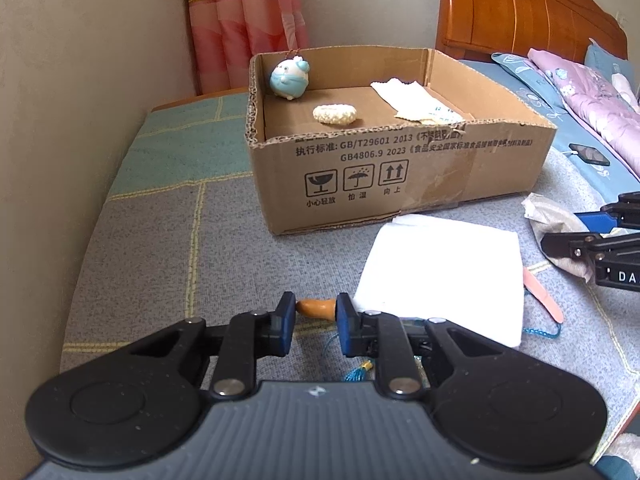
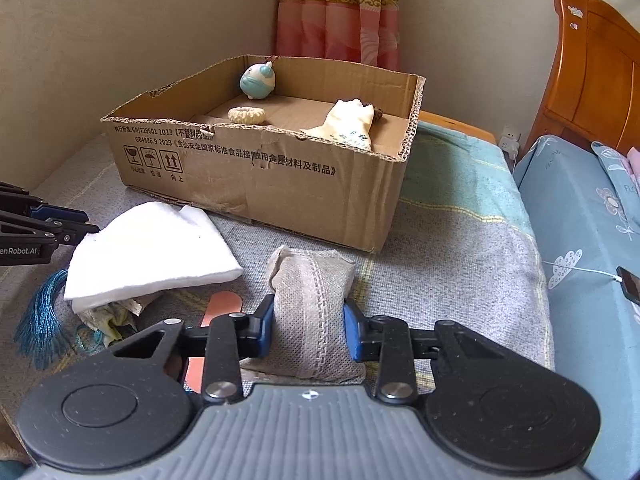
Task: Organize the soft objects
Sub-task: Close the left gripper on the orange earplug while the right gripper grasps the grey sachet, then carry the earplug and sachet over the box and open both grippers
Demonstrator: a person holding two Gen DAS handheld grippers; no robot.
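Observation:
An open cardboard box [image 1: 400, 168] stands on the bed and holds a blue-white plush toy [image 1: 289, 78], a cream scrunchie [image 1: 334, 113] and a white pouch [image 1: 416, 100]. My left gripper [image 1: 316, 322] is shut on a small orange-brown object [image 1: 316, 307] with a blue tassel cord [image 1: 356, 374] hanging below it. My right gripper [image 2: 308, 326] is shut on a grey fabric pouch [image 2: 310, 308] in front of the box [image 2: 280, 184]. A folded white cloth [image 1: 440, 268] lies between the grippers and also shows in the right wrist view [image 2: 152, 252].
A pink nail file [image 2: 218, 312] and a blue tassel [image 2: 44, 316] lie by the white cloth. A crumpled wrapper [image 2: 108, 316] sits under the cloth's edge. A phone [image 1: 590, 154] lies on the blue bedding to the right. A wall is on the left; a wooden headboard [image 1: 520, 8] is behind.

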